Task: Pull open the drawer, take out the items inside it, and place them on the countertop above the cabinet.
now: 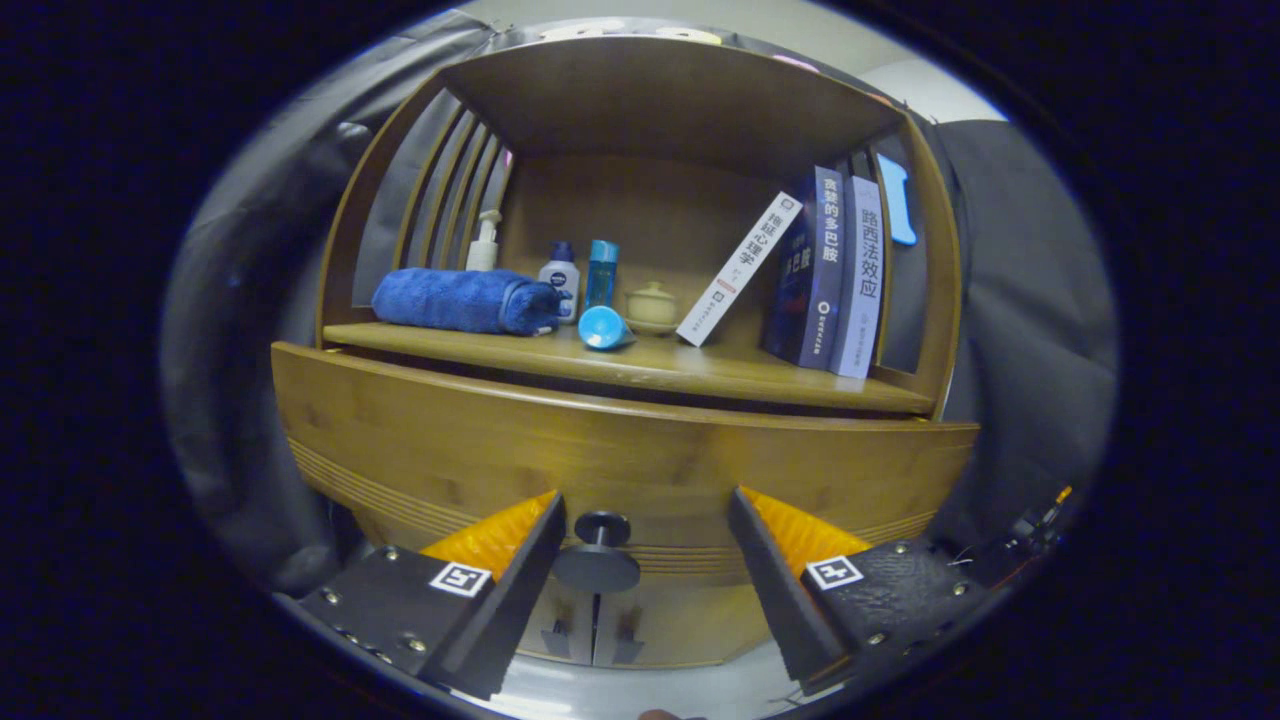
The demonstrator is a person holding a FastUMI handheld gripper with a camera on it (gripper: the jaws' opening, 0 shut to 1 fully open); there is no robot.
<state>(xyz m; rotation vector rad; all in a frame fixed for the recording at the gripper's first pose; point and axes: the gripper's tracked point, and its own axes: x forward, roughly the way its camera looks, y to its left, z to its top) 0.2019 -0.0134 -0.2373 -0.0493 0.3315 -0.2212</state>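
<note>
Gripper (645, 525) fingers spread wide, dark round knob (598, 552) between them, gaps on both sides, no contact. Drawer front (620, 455) right ahead blocks forward travel. Bench (700, 375) above: free strip along its front edge. Left side taken by rolled blue towel (465, 300), with bottles (580, 275) and a tipped blue cup (603, 328) beside it. Centre back: small lidded jar (651, 305). Right: leaning white book (738, 270) and upright books (835, 270). Top shelf (670, 95) caps overhead room.
</note>
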